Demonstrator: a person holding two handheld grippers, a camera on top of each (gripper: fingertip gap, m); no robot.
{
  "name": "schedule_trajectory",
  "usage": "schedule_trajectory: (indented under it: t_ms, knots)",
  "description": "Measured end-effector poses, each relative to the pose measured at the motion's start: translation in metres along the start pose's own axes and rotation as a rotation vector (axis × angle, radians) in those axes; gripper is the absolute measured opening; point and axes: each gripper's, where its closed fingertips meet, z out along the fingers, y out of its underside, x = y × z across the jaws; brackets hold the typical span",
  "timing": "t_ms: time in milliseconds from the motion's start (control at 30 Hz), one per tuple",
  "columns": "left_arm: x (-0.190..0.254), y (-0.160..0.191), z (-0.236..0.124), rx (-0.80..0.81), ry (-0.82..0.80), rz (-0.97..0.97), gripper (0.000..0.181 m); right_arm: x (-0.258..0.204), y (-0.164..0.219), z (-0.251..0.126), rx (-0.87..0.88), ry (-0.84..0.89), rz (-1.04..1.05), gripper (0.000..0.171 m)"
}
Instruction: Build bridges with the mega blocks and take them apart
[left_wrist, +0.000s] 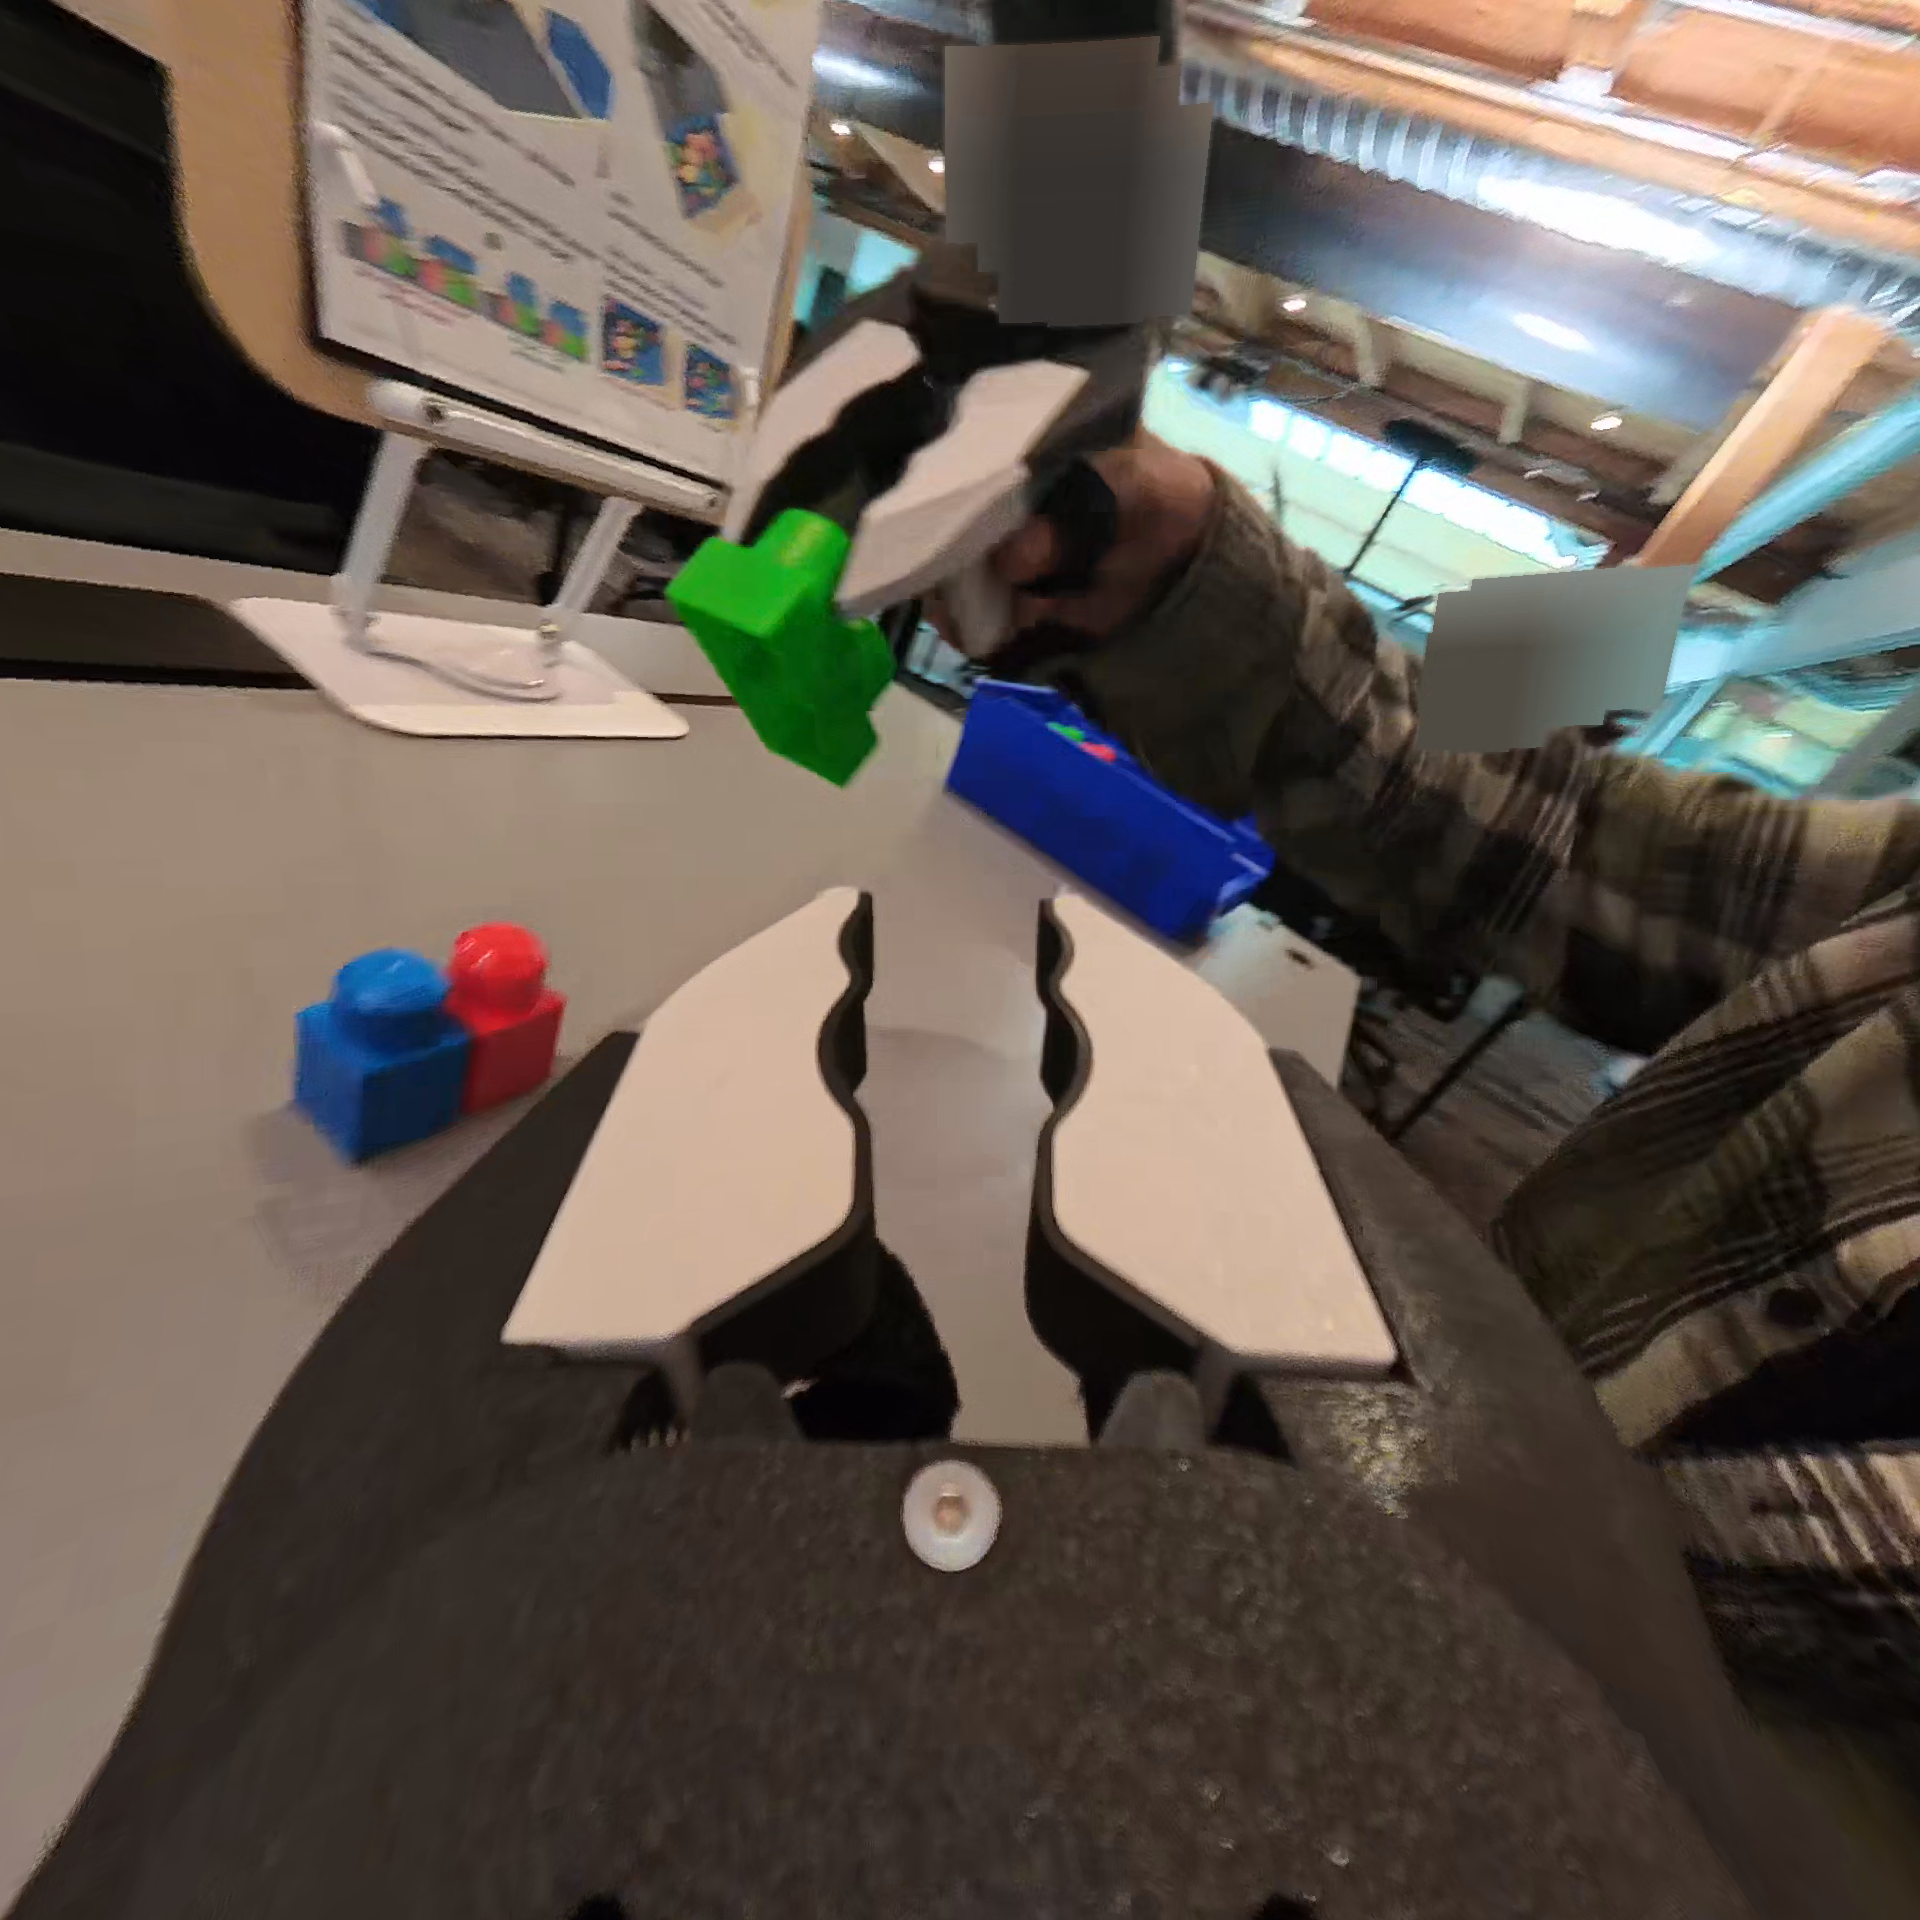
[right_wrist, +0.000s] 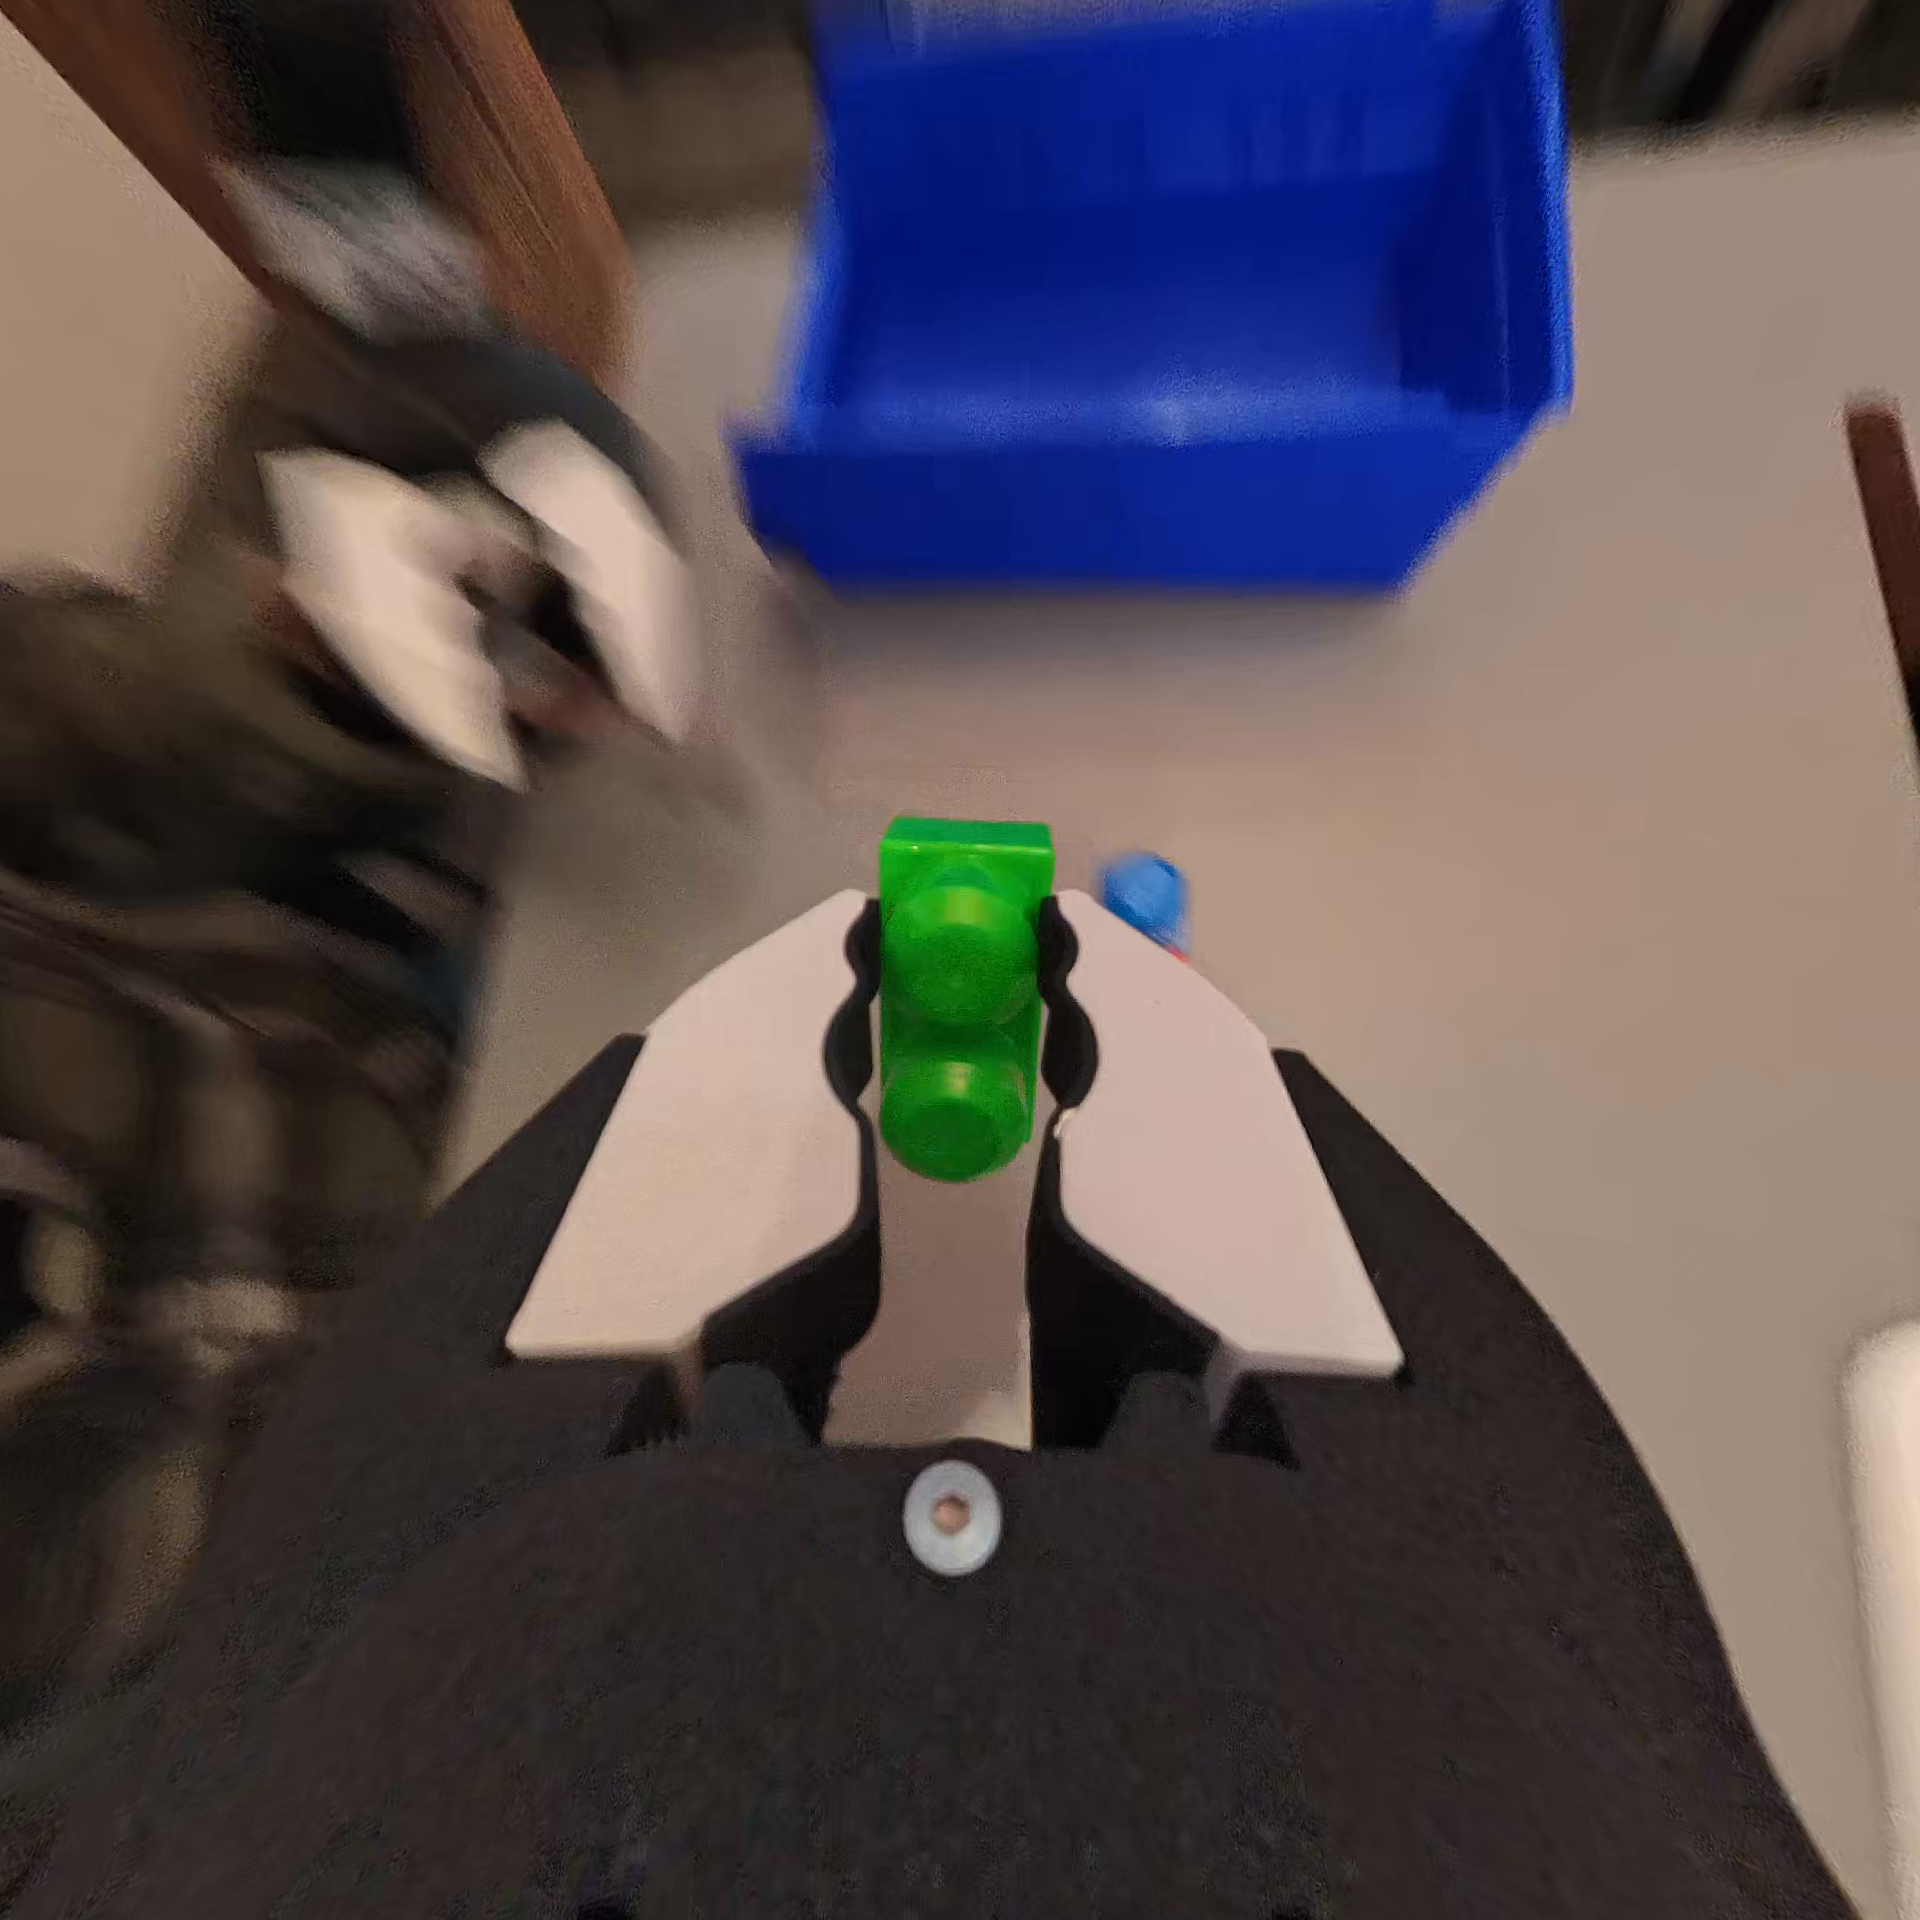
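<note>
Above the table (left_wrist: 156, 883), the right hand-held gripper (right_wrist: 956, 997), clamped on a green two-stud block (right_wrist: 956, 1039), should lower it level onto the touching blue block (left_wrist: 379, 1049) and red block (left_wrist: 509, 1013), while the left hand-held gripper (left_wrist: 954, 925) waits, jaws apart and empty.

Two single-stud blocks (left_wrist: 426, 1039) touch side by side on the table (left_wrist: 156, 883), the bin (left_wrist: 1101, 821) well apart to their right.

A: Right wrist view: left tongs (right_wrist: 488, 613) are motion-smeared, can't read the gap there. Sleeve behind them is a smear too.

B: Blue block (right_wrist: 1141, 891) half hidden behind the right tongs' (right_wrist: 956, 914) finger (right_wrist: 1164, 1049). Only a red sliver beside it, too small to call.

A: Blue bin (right_wrist: 1143, 499): top cut off by the frame, inside blurred.

B: Left wrist view: bin contents (left_wrist: 1081, 740) just red and green specks. Green block (left_wrist: 790, 644) partly covered by the far fingers.
</note>
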Motion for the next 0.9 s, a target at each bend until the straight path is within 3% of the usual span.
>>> schedule_trajectory:
  t_ms: [133, 300, 700, 900]
  knots:
    - [0.009, 0.012, -0.045, -0.021, -0.122, 0.062, 0.029, 0.024, 0.015, 0.044, -0.308, 0.023, -0.101, 0.028]
    - [0.015, 0.025, -0.075, -0.015, -0.152, 0.024, 0.028, 0.046, 0.029, 0.084, -0.511, 0.068, -0.148, 0.028]
    - [0.015, 0.03, -0.082, -0.039, -0.131, 0.049, 0.022, 0.056, 0.054, 0.111, -0.633, 0.061, -0.064, 0.028]
    - [0.009, 0.035, -0.08, -0.035, -0.123, 0.013, 0.02, 0.055, 0.053, 0.121, -0.603, 0.052, -0.045, 0.028]
